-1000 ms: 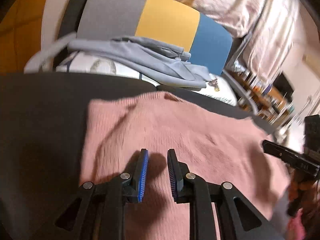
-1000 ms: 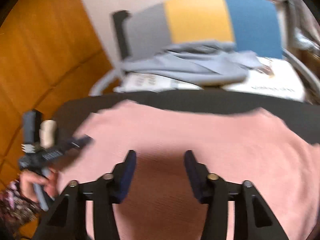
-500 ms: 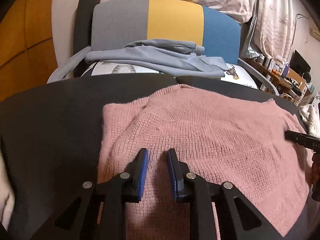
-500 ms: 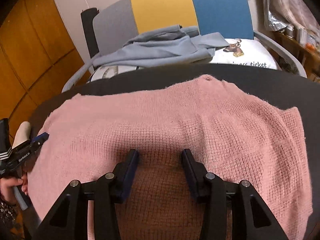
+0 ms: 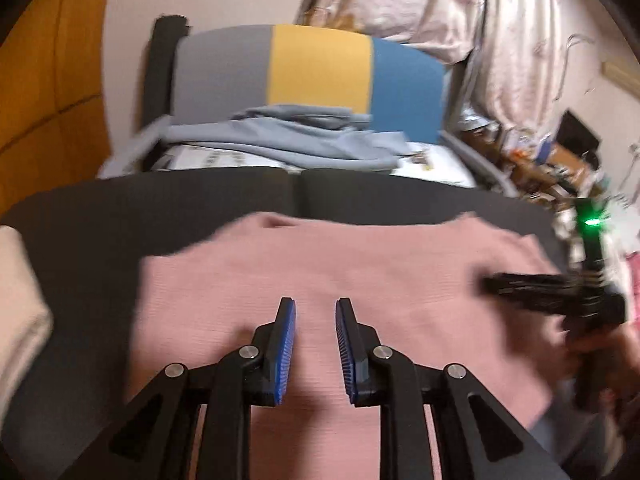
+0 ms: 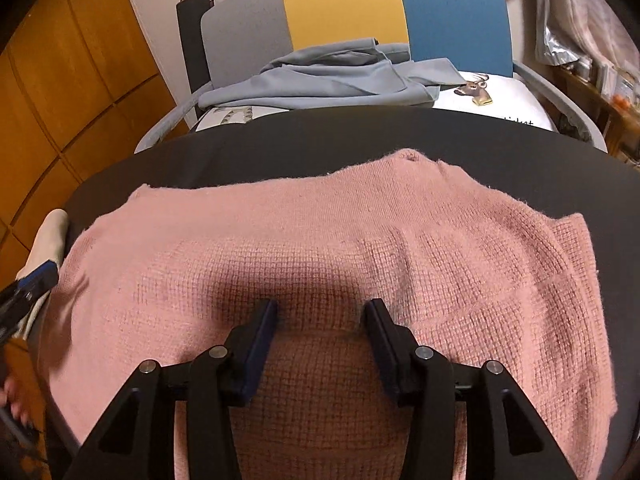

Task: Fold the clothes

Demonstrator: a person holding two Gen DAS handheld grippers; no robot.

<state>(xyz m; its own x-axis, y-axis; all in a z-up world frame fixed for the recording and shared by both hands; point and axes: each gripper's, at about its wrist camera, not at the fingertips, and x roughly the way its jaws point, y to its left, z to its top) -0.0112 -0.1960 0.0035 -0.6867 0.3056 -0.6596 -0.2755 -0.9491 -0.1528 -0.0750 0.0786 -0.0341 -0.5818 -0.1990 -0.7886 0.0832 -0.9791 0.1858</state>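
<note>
A pink knit sweater (image 6: 320,248) lies spread flat on a dark table (image 6: 280,136); it also shows in the left wrist view (image 5: 360,272). My left gripper (image 5: 315,312) is open and empty, hovering just above the sweater's near left part. My right gripper (image 6: 322,312) is open and empty over the sweater's near middle, fingers close to the fabric. In the left wrist view the right gripper (image 5: 520,284) appears blurred at the right. In the right wrist view the left gripper (image 6: 28,288) shows at the sweater's left edge.
Behind the table stands a grey, yellow and blue chair (image 6: 344,4) holding a grey-blue garment (image 6: 332,80) and a white printed one (image 6: 496,100). A cream cloth (image 5: 20,300) lies at the table's left edge. Cluttered shelves (image 5: 552,160) stand at the right.
The left gripper's jaws have opened a little and the view has pulled back and blurred. The right gripper has edged slightly forward over the sweater. The sweater lies as before.
</note>
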